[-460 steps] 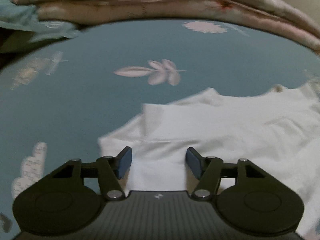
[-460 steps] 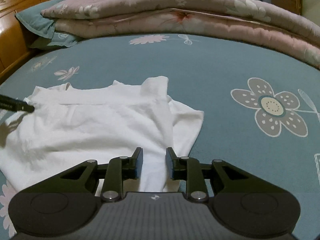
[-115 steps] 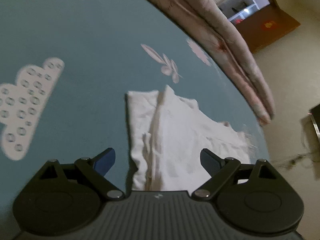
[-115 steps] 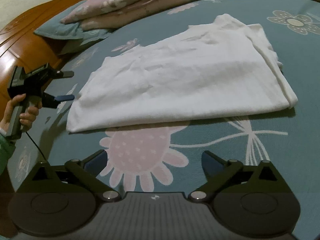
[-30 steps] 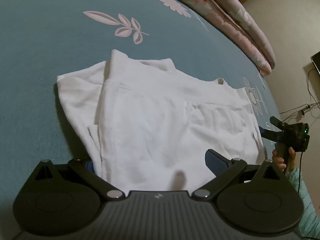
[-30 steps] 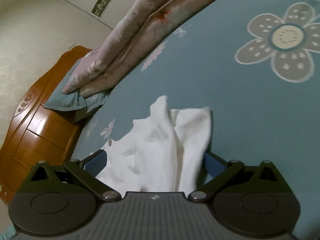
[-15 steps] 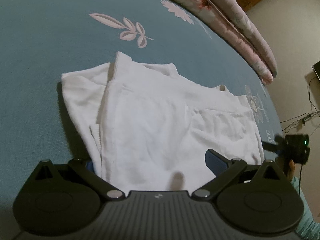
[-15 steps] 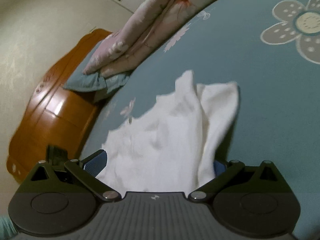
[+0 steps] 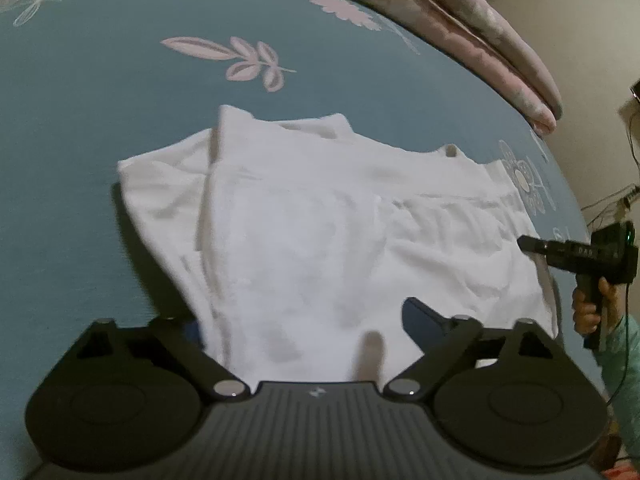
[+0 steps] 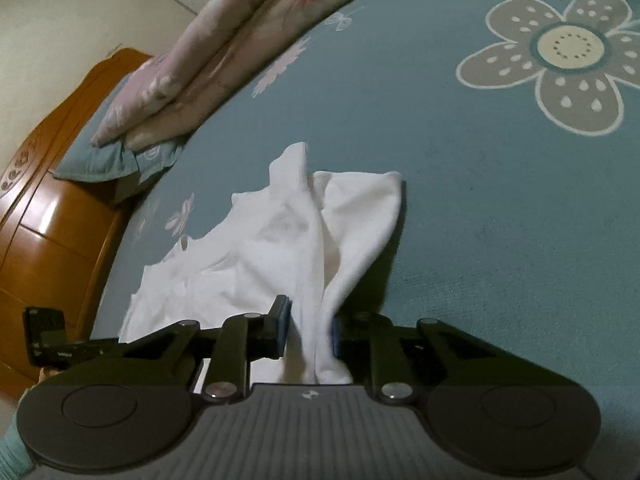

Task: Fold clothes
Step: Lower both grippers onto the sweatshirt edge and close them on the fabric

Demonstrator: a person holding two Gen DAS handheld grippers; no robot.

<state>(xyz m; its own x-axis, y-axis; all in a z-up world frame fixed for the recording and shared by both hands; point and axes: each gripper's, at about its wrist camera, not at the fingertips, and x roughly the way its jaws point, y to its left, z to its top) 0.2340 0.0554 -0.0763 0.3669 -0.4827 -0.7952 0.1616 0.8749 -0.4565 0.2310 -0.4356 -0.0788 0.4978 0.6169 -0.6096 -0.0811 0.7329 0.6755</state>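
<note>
The left gripper [image 9: 308, 320] sits low at the near edge of the white garment [image 9: 320, 232], its fingers spread wide with the cloth lying between them; the left finger is largely buried behind the fabric edge, only a sliver of blue pad showing. The right gripper [image 10: 308, 330] is pressed together on a bunched fold of the white garment [image 10: 304, 248], which rises in a ridge from the pinch point and falls away on both sides. The garment lies partly folded on the teal bedsheet [image 9: 80, 100], sleeve and collar toward the far side, well short of the pink quilt [image 9: 480, 28] rolled along the bed's far edge. In the left wrist view the right gripper [image 9: 528, 244] appears at the garment's right edge, held by the right hand [image 9: 592, 308]; its tip is too small and blurred to read there. In the right wrist view the wooden headboard [image 10: 48, 220] and a teal pillow [image 10: 104, 156] show at left; the other gripper's body is cut off behind the near housing.
</note>
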